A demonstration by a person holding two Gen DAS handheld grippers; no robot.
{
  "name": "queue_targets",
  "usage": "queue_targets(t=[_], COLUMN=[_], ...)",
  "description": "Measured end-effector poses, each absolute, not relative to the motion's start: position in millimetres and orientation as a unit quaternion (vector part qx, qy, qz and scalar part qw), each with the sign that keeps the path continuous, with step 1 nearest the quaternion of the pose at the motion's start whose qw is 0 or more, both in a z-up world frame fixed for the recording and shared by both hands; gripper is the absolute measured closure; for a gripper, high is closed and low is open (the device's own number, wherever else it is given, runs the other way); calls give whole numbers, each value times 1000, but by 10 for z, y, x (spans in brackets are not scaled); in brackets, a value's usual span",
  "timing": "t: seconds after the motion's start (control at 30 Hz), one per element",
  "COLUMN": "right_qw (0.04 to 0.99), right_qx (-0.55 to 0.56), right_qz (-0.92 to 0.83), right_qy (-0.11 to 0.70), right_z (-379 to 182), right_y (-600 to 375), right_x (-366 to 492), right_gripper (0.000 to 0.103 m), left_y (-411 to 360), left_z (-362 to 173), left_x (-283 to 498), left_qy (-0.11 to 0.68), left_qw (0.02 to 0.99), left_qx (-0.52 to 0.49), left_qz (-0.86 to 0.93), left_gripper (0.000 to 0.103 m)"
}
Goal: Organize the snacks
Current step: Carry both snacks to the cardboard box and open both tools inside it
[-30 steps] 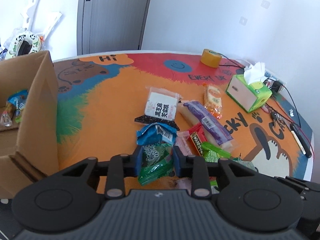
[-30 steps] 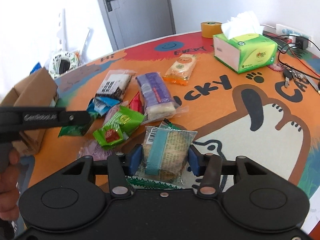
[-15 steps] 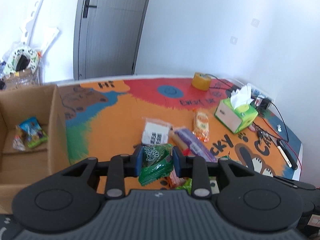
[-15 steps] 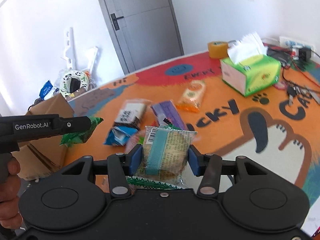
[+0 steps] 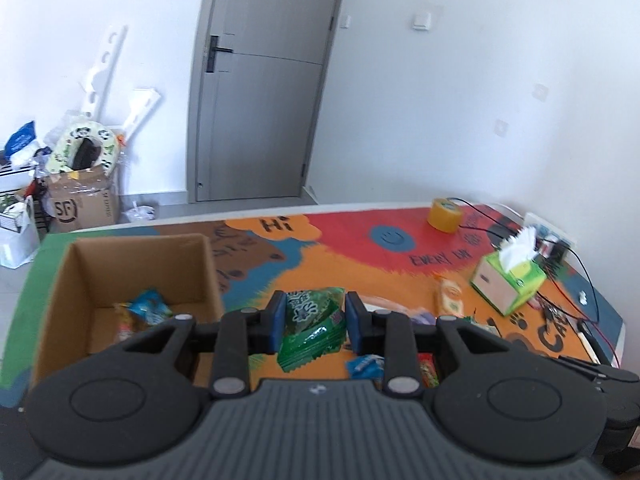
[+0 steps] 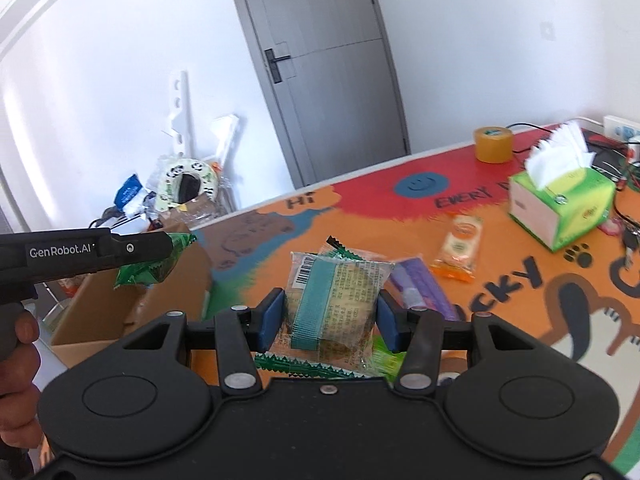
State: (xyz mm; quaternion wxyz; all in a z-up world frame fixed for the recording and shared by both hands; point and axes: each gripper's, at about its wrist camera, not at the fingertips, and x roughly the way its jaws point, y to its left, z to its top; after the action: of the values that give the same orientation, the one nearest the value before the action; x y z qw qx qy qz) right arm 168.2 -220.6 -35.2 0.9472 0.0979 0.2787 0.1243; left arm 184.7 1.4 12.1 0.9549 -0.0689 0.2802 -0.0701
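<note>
We hold two snacks in the air above the table; the left gripper (image 5: pixel 311 323) has its jaws clamped on a green packet (image 5: pixel 312 328), close to the open cardboard box (image 5: pixel 132 264) at the table's left edge; the right gripper (image 6: pixel 329 322) has its jaws clamped on a clear-wrapped cake (image 6: pixel 334 312). We should carry each over the box's opening, lower inside its walls, then part the jaws; other snacks (image 5: pixel 148 312) already lie there.
</note>
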Motion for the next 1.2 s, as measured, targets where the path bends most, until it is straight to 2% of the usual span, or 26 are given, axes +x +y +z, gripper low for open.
queue_targets(t=[0.97,1.07,1.13,1.2], right_qw=[931,929,927,924], right_qx=[66,64,67,70], right_qz=[224,231,238,244], right_qy=[282,282,283,284], right_z=[-248,-245,-250,-254], right_y=[-874,-748,-696,-646], right_x=[1971,2013,2035,2048], right_gripper=[54,54,54,54], left_y=[1211,1269,1284,1304], left_z=[-140,-153,-150,-142], left_x=[1806,1797,1770,1732], left_qy=[306,308,305,301], left_qw=[945,944,945,946], left_qx=[-115,-118,-117,-115], left_qz=[12,22,28,39], left_gripper=[71,62,46,41])
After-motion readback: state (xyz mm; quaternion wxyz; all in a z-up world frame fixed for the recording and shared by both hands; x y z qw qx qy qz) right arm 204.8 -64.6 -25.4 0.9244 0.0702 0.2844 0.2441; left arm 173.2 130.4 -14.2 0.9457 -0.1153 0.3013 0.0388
